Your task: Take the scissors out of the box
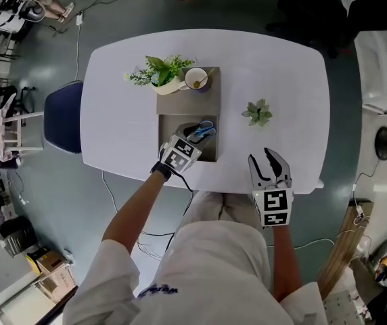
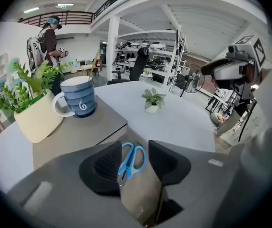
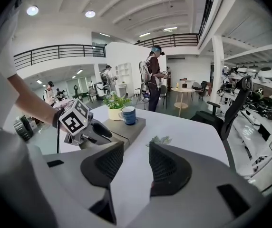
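Observation:
The scissors (image 1: 206,128) have blue handles and lie at the far right of the open grey box (image 1: 163,133) near the table's front edge. My left gripper (image 1: 197,136) reaches down into the box. In the left gripper view the scissors (image 2: 132,159) show in the gap between the two black pads (image 2: 108,165), and neither pad touches them, so the jaws stand open. My right gripper (image 1: 269,156) hovers over the table's front right part, away from the box. Its jaws are open with nothing between them (image 3: 136,163).
Behind the box lies its grey lid (image 1: 188,101), carrying a blue mug (image 2: 79,96) and a potted plant (image 2: 36,115). A small potted plant (image 1: 258,112) stands on the white table (image 1: 281,73) to the right. A blue chair (image 1: 63,117) is at the table's left edge.

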Motion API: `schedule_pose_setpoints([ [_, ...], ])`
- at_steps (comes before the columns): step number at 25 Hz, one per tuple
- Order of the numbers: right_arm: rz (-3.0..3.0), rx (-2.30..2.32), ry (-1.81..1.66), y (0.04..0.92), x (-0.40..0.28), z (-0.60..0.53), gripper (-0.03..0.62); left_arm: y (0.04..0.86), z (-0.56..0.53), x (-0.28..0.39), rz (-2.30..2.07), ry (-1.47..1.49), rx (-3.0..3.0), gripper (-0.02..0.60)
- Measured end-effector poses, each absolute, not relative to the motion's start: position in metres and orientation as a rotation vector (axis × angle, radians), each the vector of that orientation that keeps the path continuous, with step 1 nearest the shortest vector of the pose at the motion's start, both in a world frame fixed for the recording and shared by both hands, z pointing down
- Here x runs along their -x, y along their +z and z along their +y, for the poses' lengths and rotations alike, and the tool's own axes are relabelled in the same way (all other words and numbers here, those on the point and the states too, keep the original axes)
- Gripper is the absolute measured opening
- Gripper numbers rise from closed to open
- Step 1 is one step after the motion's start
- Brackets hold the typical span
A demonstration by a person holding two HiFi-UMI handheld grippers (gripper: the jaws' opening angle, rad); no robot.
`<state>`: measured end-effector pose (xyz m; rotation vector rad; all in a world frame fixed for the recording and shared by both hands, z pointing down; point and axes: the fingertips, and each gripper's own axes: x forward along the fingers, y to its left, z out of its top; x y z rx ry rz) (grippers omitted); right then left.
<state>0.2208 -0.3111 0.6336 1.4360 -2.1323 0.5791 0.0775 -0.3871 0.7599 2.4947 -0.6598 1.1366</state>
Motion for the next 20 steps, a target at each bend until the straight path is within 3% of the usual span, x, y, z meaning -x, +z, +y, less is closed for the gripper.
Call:
schedule_pose_setpoints([
  [17,-2.171,-1.325,0.634,0.653,-0.195,-0.315,0.143,0.821,-0.388,-0.092,-0.505,1.316,-2.418,0.14],
  [20,-2.164,-1.33,0.643,0.657,-0.198,-0.319,0.14,0.828,-0.392,-0.089,-0.552,1.337,-2.409,0.098],
])
